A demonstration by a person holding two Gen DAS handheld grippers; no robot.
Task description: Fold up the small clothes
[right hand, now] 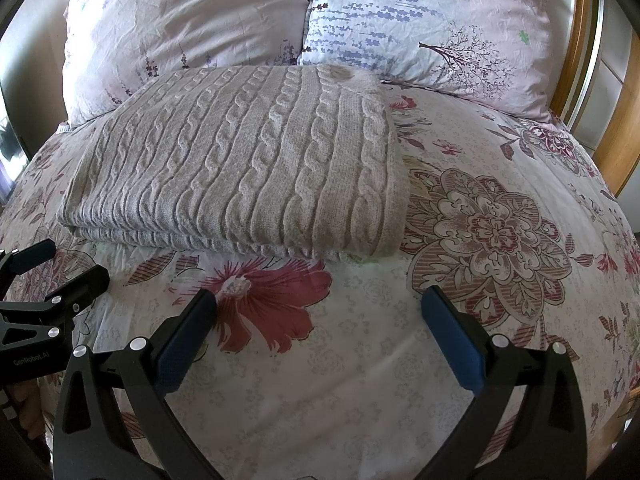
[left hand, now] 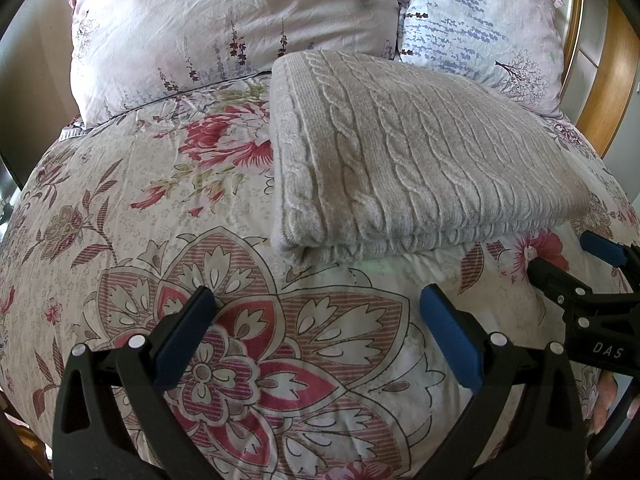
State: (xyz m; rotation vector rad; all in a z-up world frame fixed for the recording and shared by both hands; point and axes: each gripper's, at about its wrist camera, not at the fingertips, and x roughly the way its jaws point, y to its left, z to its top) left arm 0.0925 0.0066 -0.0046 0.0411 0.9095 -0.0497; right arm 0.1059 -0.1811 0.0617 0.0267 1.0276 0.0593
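Observation:
A grey cable-knit sweater (left hand: 404, 152) lies folded into a flat rectangle on the floral bedcover (left hand: 168, 208), its folded edge toward me. My left gripper (left hand: 316, 300) hovers open over the cover, a short way in front of the sweater's near left corner, with nothing between its fingers. In the right wrist view the same sweater (right hand: 240, 164) sits ahead and to the left. My right gripper (right hand: 320, 300) is also open and empty, held above the bedcover (right hand: 500, 280) in front of the sweater's near edge. The right gripper's blue-padded fingers (left hand: 600, 252) show at the left view's right edge.
Two floral pillows (left hand: 224, 28) (left hand: 480, 24) lean at the head of the bed behind the sweater. A wooden headboard (left hand: 612, 92) runs along the right. The left gripper's body (right hand: 44, 312) shows at the right wrist view's left edge.

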